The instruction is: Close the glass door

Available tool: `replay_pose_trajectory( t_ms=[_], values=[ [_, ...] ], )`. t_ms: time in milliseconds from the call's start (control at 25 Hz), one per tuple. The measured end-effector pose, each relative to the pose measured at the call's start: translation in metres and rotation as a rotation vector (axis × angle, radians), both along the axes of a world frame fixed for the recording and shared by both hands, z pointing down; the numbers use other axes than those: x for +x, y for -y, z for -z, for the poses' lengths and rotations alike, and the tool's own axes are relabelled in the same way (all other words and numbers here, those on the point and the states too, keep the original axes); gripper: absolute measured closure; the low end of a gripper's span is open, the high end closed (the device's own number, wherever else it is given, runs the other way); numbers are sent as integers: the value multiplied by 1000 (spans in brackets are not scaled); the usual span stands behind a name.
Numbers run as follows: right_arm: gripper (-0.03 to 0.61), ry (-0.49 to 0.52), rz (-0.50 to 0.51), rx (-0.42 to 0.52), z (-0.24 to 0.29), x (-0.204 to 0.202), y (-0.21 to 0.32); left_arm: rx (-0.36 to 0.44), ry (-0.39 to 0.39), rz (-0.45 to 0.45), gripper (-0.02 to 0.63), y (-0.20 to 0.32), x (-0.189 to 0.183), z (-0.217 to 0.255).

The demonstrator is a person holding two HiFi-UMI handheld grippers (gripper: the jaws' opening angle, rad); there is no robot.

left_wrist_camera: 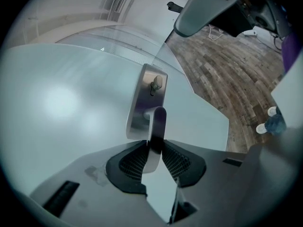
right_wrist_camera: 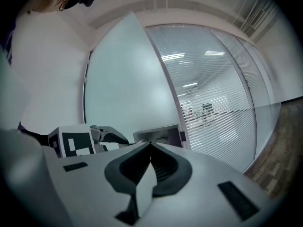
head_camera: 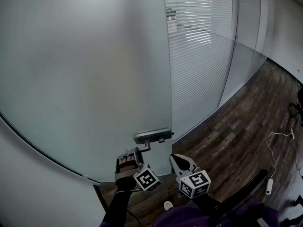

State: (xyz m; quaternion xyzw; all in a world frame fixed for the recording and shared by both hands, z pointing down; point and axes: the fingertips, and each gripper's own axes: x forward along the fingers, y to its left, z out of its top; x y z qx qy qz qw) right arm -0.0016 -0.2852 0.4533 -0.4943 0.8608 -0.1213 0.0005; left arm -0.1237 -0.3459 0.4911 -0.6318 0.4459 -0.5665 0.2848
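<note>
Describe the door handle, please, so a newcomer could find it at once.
Find the big frosted glass door on the left. At its lower right edge, beside the striped glass panels, sits a metal lever handle. It is the only metal fitting on that door, and the left tool pinches it.

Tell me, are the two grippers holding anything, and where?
The left gripper grips the door handle near the lever's free end. The right gripper is shut and empty.

An office: frosted glass door [head_camera: 94,79], blind-covered glass partitions [head_camera: 203,70], plank floor [head_camera: 236,136].

No legible text or numbers
</note>
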Motion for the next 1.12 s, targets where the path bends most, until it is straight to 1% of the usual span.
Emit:
replay_pose_trajectory(
  t_ms=[200, 360, 520, 680, 760, 880, 1000, 1120],
  values=[
    [581, 4, -21, 15, -4, -3, 6, 9, 4, -15, 516, 1, 4, -3],
    [581, 10, -38, 12, -11, -3, 9, 8, -7, -15, 517, 3, 6, -10],
    [581, -9, -57, -2, -20, 0, 12, 8, -11, -14, 517, 10, 7, -15],
    [581, -11, -49, 11, -19, 2, 10, 12, -20, -6, 517, 6, 8, -13],
    [581, -6, -46, 7, -28, 1, 24, 10, -23, -1, 517, 19, 6, -21],
    [581, -6, -33, -13, -40, -2, 61, 1, -22, 12, 517, 53, 0, -33],
    [581, -18, -17, -21, -46, 4, 79, -10, -23, 32, 517, 62, 1, -40],
    [581, -14, 8, -11, -36, 10, 96, -14, -9, 62, 516, 69, 0, -37]
  ],
)
